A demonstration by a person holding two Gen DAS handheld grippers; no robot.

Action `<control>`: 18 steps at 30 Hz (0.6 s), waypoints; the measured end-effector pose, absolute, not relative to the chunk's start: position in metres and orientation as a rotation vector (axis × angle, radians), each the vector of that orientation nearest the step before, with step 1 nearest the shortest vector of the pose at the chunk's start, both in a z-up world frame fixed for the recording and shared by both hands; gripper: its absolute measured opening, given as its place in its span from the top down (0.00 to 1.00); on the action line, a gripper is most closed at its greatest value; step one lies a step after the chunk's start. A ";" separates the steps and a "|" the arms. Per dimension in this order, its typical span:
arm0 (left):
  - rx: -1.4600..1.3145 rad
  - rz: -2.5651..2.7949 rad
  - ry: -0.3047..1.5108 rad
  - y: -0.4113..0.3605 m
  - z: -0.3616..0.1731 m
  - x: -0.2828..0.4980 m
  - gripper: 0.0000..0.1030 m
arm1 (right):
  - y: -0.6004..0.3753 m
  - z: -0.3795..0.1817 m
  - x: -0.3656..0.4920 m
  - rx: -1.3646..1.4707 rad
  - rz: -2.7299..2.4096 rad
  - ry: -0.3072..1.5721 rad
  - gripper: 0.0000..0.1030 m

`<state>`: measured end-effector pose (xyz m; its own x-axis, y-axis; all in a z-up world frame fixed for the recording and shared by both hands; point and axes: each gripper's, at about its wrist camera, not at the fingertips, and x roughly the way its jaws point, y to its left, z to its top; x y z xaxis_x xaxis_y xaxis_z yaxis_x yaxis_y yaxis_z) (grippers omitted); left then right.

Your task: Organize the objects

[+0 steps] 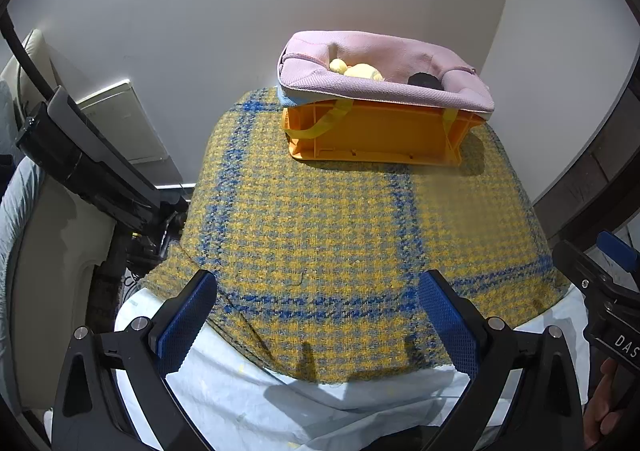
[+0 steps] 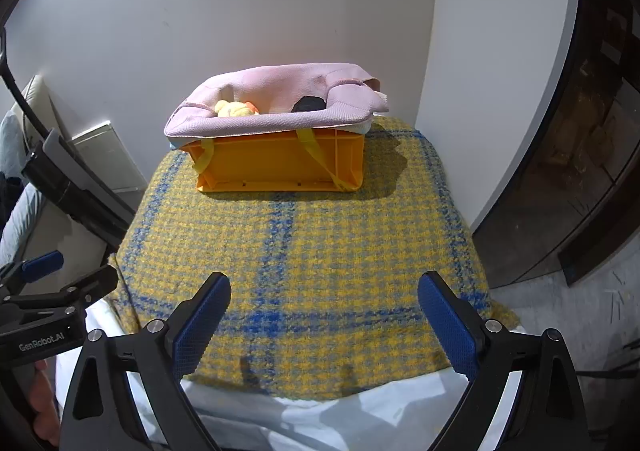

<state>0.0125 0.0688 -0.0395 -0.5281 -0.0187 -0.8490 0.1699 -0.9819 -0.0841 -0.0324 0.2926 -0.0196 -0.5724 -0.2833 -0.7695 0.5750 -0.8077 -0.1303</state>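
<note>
Woollen houndstooth in yellow and grey, crossed by blue stripes, makes up the blanket (image 1: pixel 340 219) spread over the table, reaching from the near edge to the white wall (image 1: pixel 200 11) at the back. Under its near edge shows a white sheet (image 1: pixel 280 411). At the far end of the blanket, close to the wall, stands an orange plastic crate (image 1: pixel 380 135). A pink fabric bag (image 1: pixel 384 67) sits in it, its rim folded out over the crate's top edge and its yellow straps (image 2: pixel 316 155) hanging down the front. Inside the bag lie a yellow plush toy (image 2: pixel 234 109) toward the left and a dark round object (image 2: pixel 308 105) toward the right; what the dark one is cannot be told.

The left gripper (image 1: pixel 320 315) hovers over the near edge of the blanket, its blue-padded jaws spread wide with nothing between them. The right gripper (image 2: pixel 324 315) hovers beside it, jaws likewise wide apart and empty. Both are well apart from the crate.
</note>
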 end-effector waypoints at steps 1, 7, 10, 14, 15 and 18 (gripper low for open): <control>1.467 -2.644 0.237 0.069 -0.040 0.013 0.00 | 0.293 -0.019 -0.032 1.064 -2.363 0.511 0.08; 1.465 -2.642 0.240 0.069 -0.039 0.012 0.00 | 0.294 -0.019 -0.033 1.065 -2.362 0.508 0.08; 1.463 -2.643 0.242 0.069 -0.039 0.013 0.00 | 0.295 -0.019 -0.033 1.064 -2.362 0.505 0.08; 1.462 -2.642 0.241 0.071 -0.038 0.013 0.00 | 0.296 -0.019 -0.033 1.063 -2.360 0.504 0.08; 1.462 -2.641 0.242 0.071 -0.038 0.013 0.00 | 0.295 -0.019 -0.033 1.063 -2.360 0.504 0.08; 1.461 -2.640 0.243 0.071 -0.038 0.012 0.00 | 0.296 -0.019 -0.034 1.064 -2.359 0.504 0.08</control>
